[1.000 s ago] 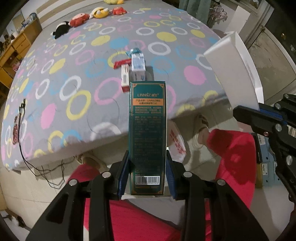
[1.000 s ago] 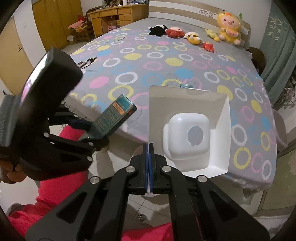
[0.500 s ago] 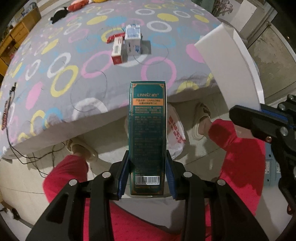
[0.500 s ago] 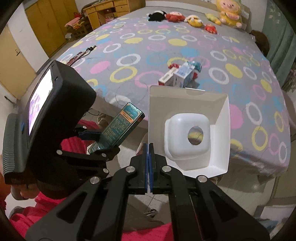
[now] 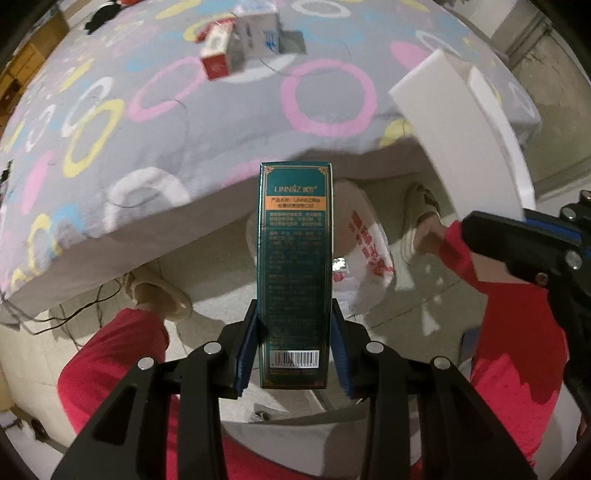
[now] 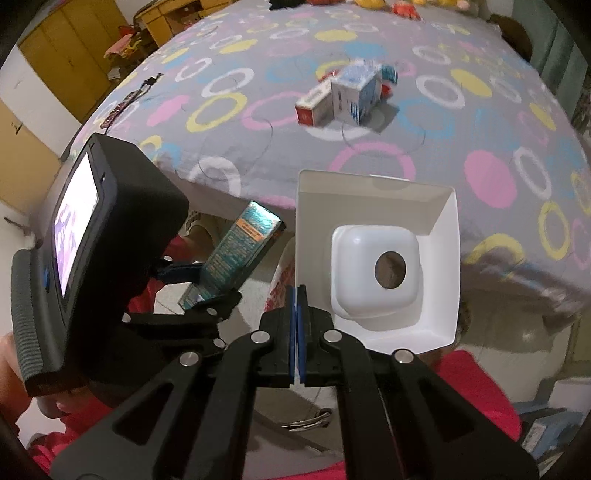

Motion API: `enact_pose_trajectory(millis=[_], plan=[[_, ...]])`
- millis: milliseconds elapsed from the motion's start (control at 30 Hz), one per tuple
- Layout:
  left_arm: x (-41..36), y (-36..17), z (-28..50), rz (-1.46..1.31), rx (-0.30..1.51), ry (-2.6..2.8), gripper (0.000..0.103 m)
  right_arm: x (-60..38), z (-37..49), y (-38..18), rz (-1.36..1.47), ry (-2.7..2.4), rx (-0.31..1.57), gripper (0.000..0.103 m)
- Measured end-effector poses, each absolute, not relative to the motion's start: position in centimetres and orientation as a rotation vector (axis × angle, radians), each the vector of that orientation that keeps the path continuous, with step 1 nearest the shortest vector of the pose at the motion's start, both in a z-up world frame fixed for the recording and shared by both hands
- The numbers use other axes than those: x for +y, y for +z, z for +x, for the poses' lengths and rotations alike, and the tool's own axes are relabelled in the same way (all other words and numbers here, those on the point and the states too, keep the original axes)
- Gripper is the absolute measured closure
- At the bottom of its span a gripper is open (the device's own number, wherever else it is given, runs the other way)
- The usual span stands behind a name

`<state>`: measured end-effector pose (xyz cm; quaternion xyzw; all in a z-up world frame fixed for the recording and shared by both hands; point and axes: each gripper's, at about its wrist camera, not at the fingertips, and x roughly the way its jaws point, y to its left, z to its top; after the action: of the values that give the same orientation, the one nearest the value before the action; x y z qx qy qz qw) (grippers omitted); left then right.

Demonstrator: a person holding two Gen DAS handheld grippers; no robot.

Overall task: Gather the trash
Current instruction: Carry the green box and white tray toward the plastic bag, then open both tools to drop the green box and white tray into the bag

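Left tongs (image 5: 294, 345) clamp tall dark-green carton (image 5: 294, 266); right tongs (image 6: 297, 332) pinch white box (image 6: 380, 258) wall.

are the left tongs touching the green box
Touching. The left wrist view shows both blue pads of the left tongs pressed against the green box sides.

The green box (image 5: 294, 273) hides most of the white plastic bag (image 5: 364, 254) on the floor behind it, and the bag's red print is too broken up to read. The small cartons on the bed (image 5: 240, 55) are smeared by blur, their labels illegible. The white tray (image 6: 376, 258) covers the bed edge behind it. The soft toys (image 6: 402, 5) are cut off at the top edge.
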<state>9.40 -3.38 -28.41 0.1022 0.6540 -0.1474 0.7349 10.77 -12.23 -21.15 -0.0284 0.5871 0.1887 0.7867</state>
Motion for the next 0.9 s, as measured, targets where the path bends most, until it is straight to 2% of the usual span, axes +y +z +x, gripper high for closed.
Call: enact_pose_trajectory(millis=[500,900], plan=[[-4.6,-35.7,11.4,0.292,1.506,-0.373,0.068,-14.6,12.6,-31.0,0.075,0.318,1.393,0.101],[-6.9,-41.5,12.0,0.454,1.557,-0.447,0.068,-16.0,13.2,-37.6,0.18,0.278,1.484,0.101]])
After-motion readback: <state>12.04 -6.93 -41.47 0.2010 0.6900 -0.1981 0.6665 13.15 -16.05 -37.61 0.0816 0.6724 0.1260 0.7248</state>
